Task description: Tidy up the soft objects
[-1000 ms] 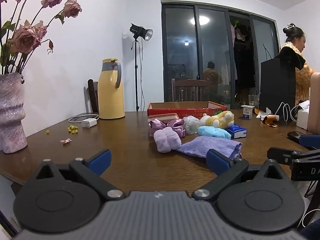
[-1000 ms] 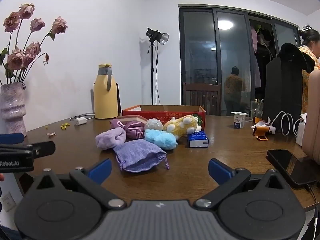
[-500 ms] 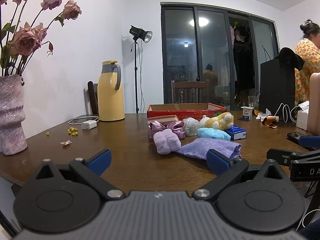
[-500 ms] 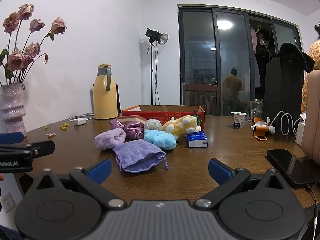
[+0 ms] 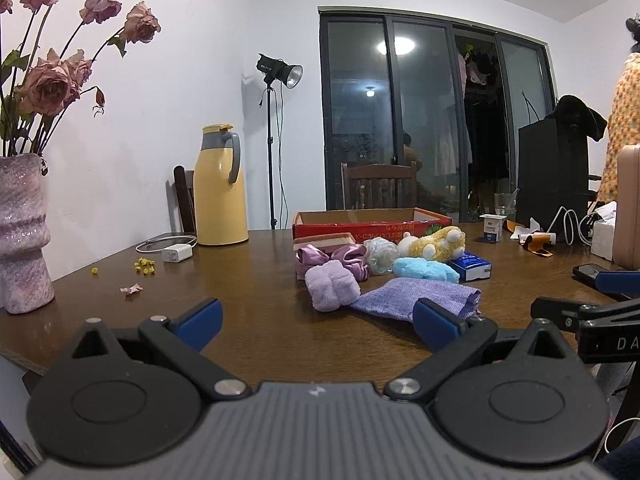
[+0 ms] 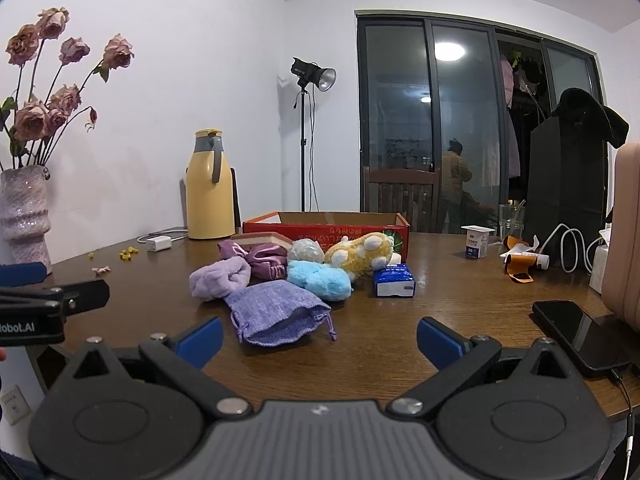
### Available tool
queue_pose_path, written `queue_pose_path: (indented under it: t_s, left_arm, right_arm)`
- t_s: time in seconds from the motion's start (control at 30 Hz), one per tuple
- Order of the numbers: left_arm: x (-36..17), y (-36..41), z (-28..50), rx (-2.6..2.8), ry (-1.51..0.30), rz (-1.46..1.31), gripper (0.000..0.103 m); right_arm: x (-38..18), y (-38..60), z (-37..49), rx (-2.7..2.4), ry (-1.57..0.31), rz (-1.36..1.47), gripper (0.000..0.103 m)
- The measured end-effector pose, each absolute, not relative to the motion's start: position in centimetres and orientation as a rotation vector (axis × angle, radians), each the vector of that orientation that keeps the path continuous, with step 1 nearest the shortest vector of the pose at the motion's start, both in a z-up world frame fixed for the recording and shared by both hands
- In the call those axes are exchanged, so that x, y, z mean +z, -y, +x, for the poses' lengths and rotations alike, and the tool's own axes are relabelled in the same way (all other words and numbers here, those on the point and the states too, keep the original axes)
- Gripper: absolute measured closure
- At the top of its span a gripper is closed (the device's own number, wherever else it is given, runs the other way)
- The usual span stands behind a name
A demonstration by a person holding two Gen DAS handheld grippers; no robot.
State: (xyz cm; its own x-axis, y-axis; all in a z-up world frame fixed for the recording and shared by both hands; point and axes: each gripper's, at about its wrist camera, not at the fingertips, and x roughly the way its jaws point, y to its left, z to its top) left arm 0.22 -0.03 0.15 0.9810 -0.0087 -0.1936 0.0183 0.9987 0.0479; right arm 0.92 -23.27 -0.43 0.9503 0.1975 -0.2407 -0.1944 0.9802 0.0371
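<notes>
Both the left tongs [image 5: 316, 316] and right tongs [image 6: 318, 336] gape apart, empty, over the wooden bench [image 6: 460, 304]; mid-bench lie one woven purple pouch [image 6: 276, 312], one fluffy lilac bundle [image 6: 220, 278], one blue plush [image 6: 320, 280], one yellow plush [image 6: 356, 256]; one red cardboard box [image 6: 326, 230] beyond.

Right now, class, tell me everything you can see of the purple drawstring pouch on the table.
The purple drawstring pouch is a small bag of coarse, woven-looking lilac fabric, lying flat on its side on the brown wooden table. It is the soft item nearest both cameras. Its gathered mouth gapes slightly, facing right in the right wrist view, with thin cords trailing at both ends. Its far end touches the lilac fluffy bundle; the blue plush lies just behind. No tool touches it.
</notes>
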Motion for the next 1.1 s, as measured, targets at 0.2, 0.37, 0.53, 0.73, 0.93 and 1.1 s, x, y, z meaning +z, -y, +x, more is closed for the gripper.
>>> queue_pose_path:
  t_s: [0.2,0.37,0.53,0.73,0.93,1.1]
  left_arm:
    - [0.14,0.02,0.22,-0.014,-0.194,0.049,0.0]
    - [0.16,0.01,0.2,-0.013,-0.194,0.05,0.0]
    - [0.24,-0.11,0.2,-0.01,-0.193,0.048,0.0]
    - [0.29,-0.2,0.21,-0.01,-0.187,0.051,0.0]
    - [0.3,-0.21,0.24,-0.01,-0.186,0.051,0.0]
    - [0.29,-0.23,0.27,-0.01,-0.188,0.051,0.0]
  right_arm:
    - [-0.43,23.24,0.94,0.202,-0.247,0.012,0.0]
    - [-0.44,23.29,0.99,0.201,-0.246,0.014,0.0]
    - [-0.42,23.37,0.99,0.2,-0.245,0.015,0.0]
    - [-0.37,23.38,0.99,0.198,-0.243,0.014,0.0]
    - [-0.31,23.43,1.01,0.198,-0.239,0.014,0.0]
    - [-0.33,23.4,1.07,0.204,-0.243,0.012,0.0]
